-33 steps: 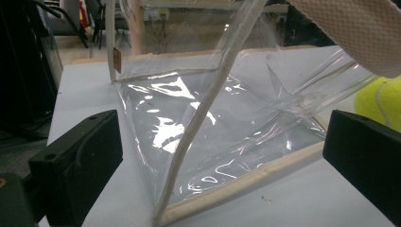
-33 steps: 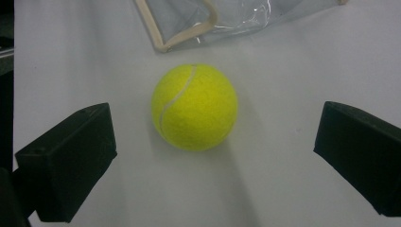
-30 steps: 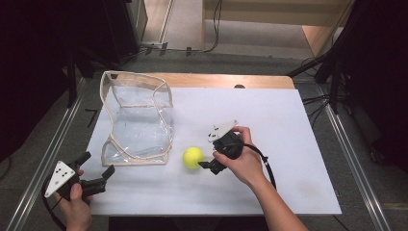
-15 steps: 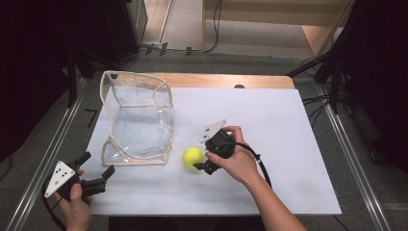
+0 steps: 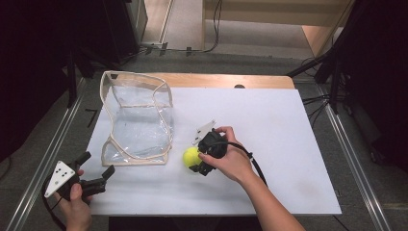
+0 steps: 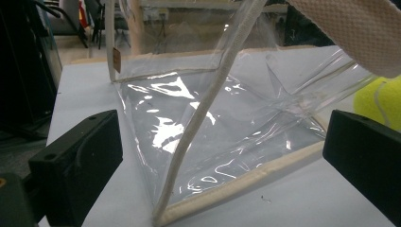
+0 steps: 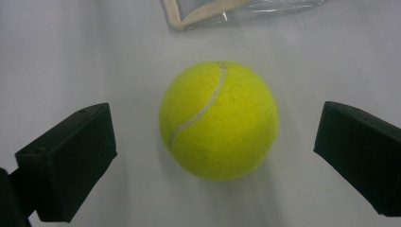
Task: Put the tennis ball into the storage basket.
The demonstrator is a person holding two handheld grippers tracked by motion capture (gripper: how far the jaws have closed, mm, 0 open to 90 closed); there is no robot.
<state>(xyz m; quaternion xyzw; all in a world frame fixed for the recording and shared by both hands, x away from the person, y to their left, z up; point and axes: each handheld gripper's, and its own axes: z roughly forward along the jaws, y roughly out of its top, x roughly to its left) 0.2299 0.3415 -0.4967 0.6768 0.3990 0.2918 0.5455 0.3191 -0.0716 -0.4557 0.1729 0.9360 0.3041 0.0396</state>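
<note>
- High view: the tennis ball (image 5: 191, 156) sits on the white table (image 5: 288, 139), just off the bottom right corner of the clear plastic bag (image 5: 137, 120). The right gripper (image 5: 198, 162) is right on top of it, coming in from the ball's right side with the person's hand wrapped around the body. From up here I can't really make out how its jaws stand. The left gripper (image 5: 98, 171) is way over at the near left corner of the table, well apart from the ball, jaws spread and nothing between them, pointing toward the bag's near edge.
- Left gripper view: both black jaws are wide apart and empty. Between them you're looking straight at the bag (image 6: 213, 137), its beige-trimmed bottom edge lying on the table and a trimmed seam running up the middle. A slice of the ball (image 6: 380, 101) peeks in at the far right, past the bag's corner. There's a blurry cream woven strap thing (image 6: 350, 33) across the top right, too close to the lens to say much.
- Right gripper view: this one's the clearest. The ball (image 7: 219, 119) is sitting on the table dead centre between the jaws, which are open wide, with a visible gap on both sides, so neither one touches it. The bag's corner (image 7: 213, 10) shows just past the ball at the top.
</note>
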